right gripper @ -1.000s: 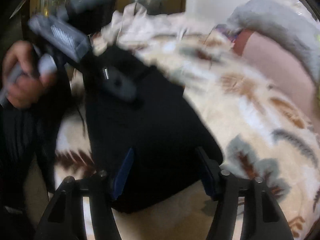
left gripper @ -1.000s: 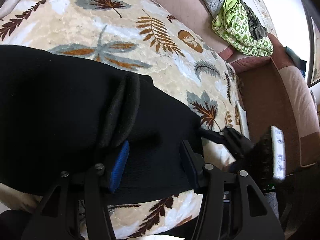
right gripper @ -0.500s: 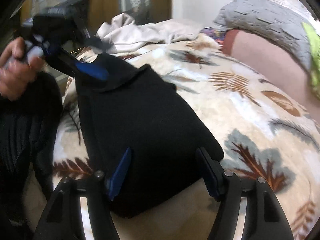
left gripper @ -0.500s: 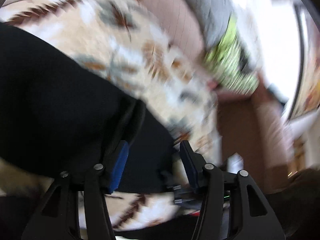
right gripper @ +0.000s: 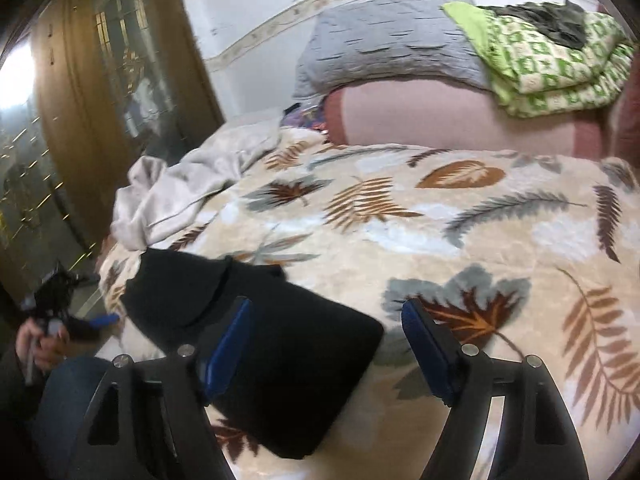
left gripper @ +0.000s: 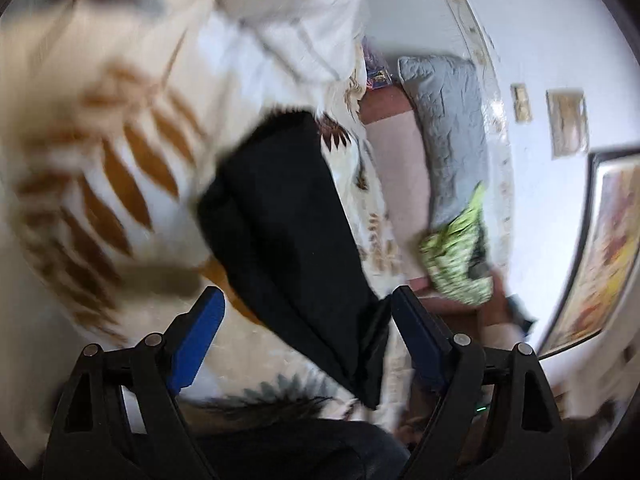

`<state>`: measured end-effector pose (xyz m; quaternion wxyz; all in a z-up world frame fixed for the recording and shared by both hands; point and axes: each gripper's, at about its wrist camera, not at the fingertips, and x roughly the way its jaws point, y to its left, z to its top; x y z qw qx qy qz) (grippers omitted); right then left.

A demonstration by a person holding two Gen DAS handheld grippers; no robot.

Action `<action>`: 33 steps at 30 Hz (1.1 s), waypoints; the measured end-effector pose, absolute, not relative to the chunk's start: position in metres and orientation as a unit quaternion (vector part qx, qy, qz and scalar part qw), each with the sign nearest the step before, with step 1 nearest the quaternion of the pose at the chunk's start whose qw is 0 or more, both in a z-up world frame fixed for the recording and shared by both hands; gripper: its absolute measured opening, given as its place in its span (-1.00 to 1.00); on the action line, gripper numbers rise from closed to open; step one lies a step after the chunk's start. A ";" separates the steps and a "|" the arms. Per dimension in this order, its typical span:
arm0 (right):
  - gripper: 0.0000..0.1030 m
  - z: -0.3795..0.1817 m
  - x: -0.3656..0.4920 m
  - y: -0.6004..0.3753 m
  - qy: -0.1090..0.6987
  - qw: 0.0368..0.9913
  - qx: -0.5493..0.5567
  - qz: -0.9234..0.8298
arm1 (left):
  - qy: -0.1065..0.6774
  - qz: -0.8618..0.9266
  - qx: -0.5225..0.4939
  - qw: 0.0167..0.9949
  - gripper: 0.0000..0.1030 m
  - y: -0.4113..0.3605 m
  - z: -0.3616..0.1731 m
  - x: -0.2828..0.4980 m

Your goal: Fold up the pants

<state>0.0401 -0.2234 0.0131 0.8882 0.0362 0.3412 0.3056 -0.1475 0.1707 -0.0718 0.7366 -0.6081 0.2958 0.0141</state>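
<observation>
Both grippers, left [left gripper: 306, 314] and right [right gripper: 326, 330], are opening, gripping nothing. The folded black pants [right gripper: 256, 336] lie on the leaf-print blanket [right gripper: 460, 232]. Behind: beige cloth [right gripper: 192, 184], grey pillow [right gripper: 384, 44], green cloth [right gripper: 548, 64], wooden door [right gripper: 116, 64].

pants [right gripper: 256, 332]: black cloth, matt, slightly napped — folded into a thick flat pad
blanket [right gripper: 440, 216]: plush fleece with a soft sheen, cream with a printed leaf pattern
sheet [right gripper: 188, 188]: thin pale cloth, crumpled and matt
quilt [right gripper: 384, 40]: grey stitched cloth, puckered surface
green cloth [right gripper: 548, 60]: folded printed fabric, matt
sofa back [right gripper: 440, 116]: pink upholstery, smooth and dull
door [right gripper: 120, 72]: brown wood with a low gloss, its glass panel shiny
left gripper [left gripper: 306, 320]: matt black plastic arms, blue pads smooth, small metal screw heads — jaws opening
right gripper [right gripper: 326, 338]: same black plastic and blue pads, jaws opening
</observation>
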 end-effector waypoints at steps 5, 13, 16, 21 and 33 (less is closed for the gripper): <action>0.51 0.006 0.046 -0.230 0.359 0.882 0.050 0.300 | 0.257 0.013 -0.634 0.729 0.66 0.166 -0.090 -0.138; 0.51 0.001 0.043 -0.219 0.362 0.878 0.020 0.311 | 0.200 0.029 -0.624 0.755 0.65 0.175 -0.086 -0.142; 0.51 0.000 0.044 -0.217 0.361 0.879 0.021 0.310 | 0.209 0.046 -0.590 0.778 0.49 0.169 -0.083 -0.137; 0.51 0.002 0.047 -0.218 0.360 0.879 0.032 0.311 | 0.271 0.109 -0.519 0.803 -0.66 0.168 -0.079 -0.127; 0.54 0.006 0.053 -0.213 0.384 0.842 0.119 0.359 | 0.280 0.181 -0.081 0.939 -0.72 0.080 -0.004 -0.091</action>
